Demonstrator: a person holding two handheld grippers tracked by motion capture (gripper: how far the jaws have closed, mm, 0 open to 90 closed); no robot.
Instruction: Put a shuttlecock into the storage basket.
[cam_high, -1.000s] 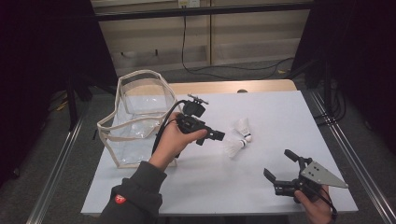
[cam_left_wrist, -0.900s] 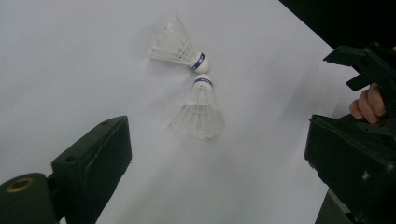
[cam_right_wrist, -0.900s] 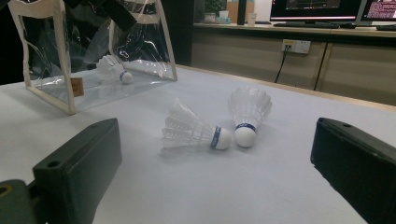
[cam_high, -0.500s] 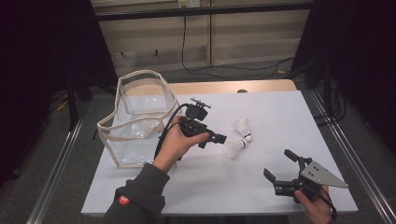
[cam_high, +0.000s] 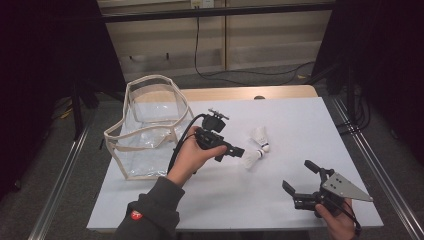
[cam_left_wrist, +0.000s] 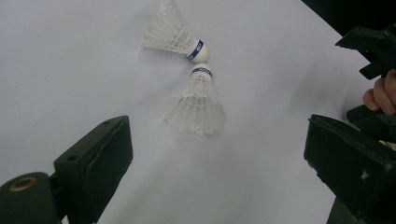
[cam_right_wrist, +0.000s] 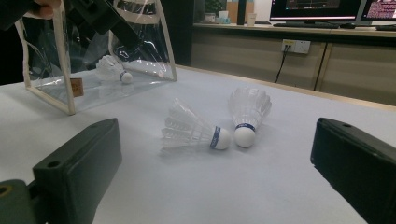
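We hold our left gripper (cam_high: 239, 152) wide open and empty, its jaws pointing at the nearer shuttlecock (cam_left_wrist: 198, 99), which lies just ahead of them, cork to cork with the second shuttlecock (cam_left_wrist: 176, 35). Our right gripper (cam_high: 298, 184) waits well apart, also spread wide and empty. Behind the left gripper stands the clear bag (cam_high: 145, 125), with one shuttlecock inside (cam_right_wrist: 112, 70). So we judge one packed, two left.

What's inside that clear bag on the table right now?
One white shuttlecock lies inside the clear bag, seen through its wall. The bag's far corner is hidden behind the left gripper.
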